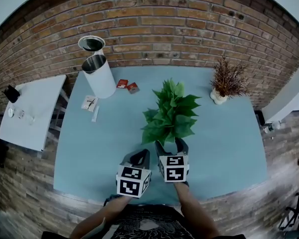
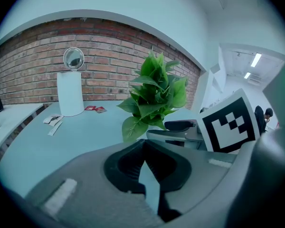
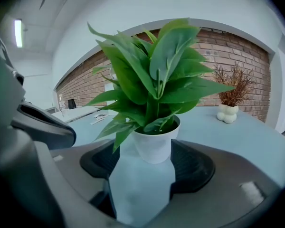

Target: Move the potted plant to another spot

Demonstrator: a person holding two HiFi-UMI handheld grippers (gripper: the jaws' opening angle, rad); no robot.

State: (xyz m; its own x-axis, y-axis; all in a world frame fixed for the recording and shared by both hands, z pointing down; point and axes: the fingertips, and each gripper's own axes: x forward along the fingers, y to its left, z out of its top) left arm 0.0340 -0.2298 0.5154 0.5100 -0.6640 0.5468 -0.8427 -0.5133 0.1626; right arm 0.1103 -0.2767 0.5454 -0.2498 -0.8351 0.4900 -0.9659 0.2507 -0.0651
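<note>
A leafy green potted plant (image 1: 170, 114) stands in a white pot (image 3: 154, 144) near the middle of the pale blue table (image 1: 224, 148). My right gripper (image 1: 170, 146) is open at the plant's near side. In the right gripper view the pot sits at the tips of the right gripper (image 3: 145, 151), with a little table showing on each side of it. My left gripper (image 1: 141, 156) rests just left of the right one, empty, its tips meeting. In the left gripper view, the left gripper (image 2: 142, 144) points past the plant (image 2: 154, 96), which is ahead and to the right.
A white cylinder bin (image 1: 99, 76) with a round raised lid (image 1: 91, 44) stands at the back left, red packets (image 1: 127, 86) and paper sachets (image 1: 89, 103) beside it. A dried plant in a white vase (image 1: 226, 81) sits back right. A white side table (image 1: 32, 111) lies left; a brick wall runs behind.
</note>
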